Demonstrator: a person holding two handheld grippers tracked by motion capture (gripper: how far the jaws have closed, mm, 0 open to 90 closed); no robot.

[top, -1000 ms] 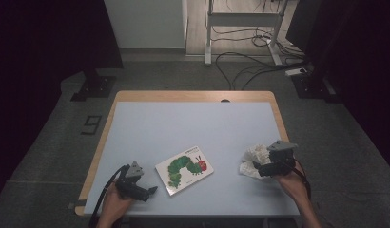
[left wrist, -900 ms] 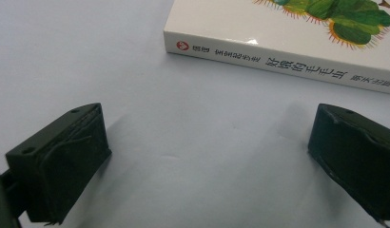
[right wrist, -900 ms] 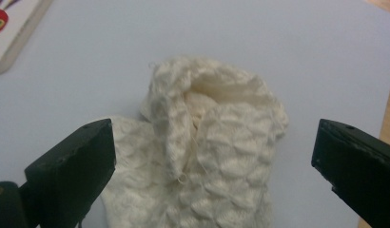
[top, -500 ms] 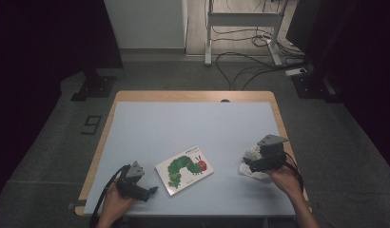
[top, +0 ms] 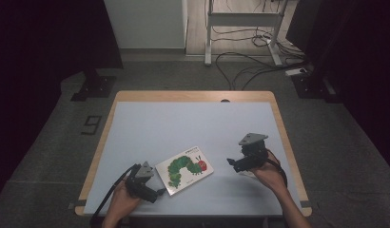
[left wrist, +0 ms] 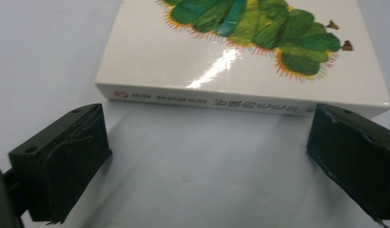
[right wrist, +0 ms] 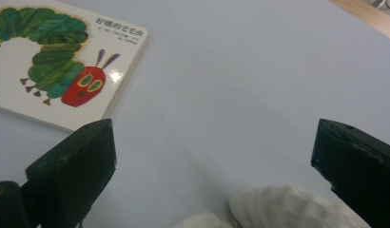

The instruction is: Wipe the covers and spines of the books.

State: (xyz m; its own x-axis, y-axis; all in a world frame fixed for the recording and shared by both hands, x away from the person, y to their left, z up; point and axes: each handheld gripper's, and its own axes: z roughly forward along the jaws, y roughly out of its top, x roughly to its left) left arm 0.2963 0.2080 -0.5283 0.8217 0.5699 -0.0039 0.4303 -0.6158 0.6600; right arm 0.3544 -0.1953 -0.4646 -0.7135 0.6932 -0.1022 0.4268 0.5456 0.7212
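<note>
Flat on the near part of the table (top: 183, 123) lies the caterpillar book (top: 185, 169) — its spine just beyond the left gripper (top: 158, 192), jaws wide and empty. Right gripper (top: 230, 162) — equally wide, holding nothing — hovers right of it, over a cream shell (right wrist: 288, 204).

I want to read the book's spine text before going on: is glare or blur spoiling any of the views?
Left gripper view: a white glare streak crosses the glossy cover of the book, and the spine print is soft and unreadable. Right gripper view: the cover title is sharp, with a small glint by the caterpillar's head; the white cloth at the bottom edge is out of focus. High view: the table is evenly lit, its surroundings dark.
</note>
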